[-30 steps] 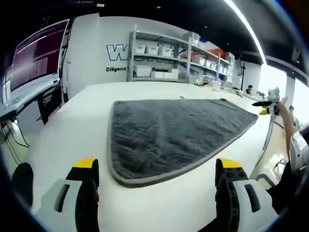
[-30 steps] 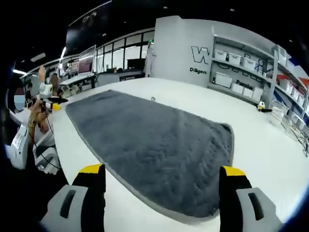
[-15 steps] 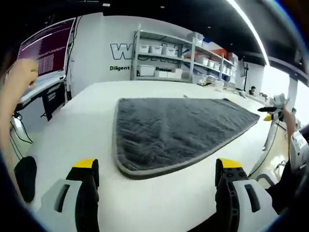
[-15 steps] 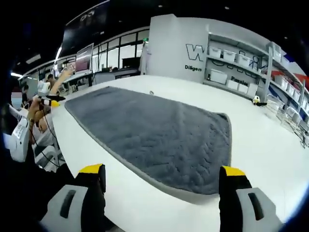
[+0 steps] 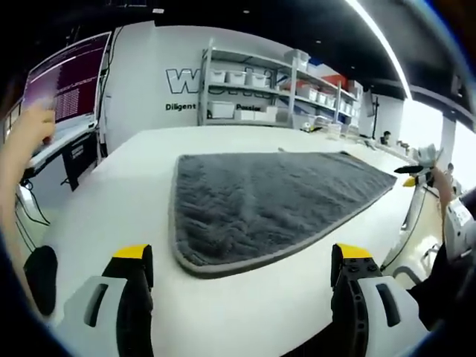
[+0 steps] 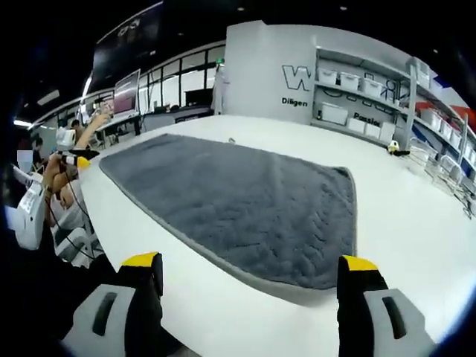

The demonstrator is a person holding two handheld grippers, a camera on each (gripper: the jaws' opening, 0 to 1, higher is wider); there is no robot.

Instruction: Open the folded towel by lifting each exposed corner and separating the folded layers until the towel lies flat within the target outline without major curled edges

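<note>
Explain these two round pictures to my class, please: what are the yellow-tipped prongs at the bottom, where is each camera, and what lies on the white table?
A person holds a two-jaw tool in each hand, and a fisheye camera rides on each. The left gripper view looks along the left hand-held gripper; the right gripper view looks along the right hand-held gripper. The yellow-tipped prongs are their jaws, standing wide apart and holding nothing. On the white table lies a grey towel, spread flat, seen from two different corners. Shelves with bins stand behind.
</note>
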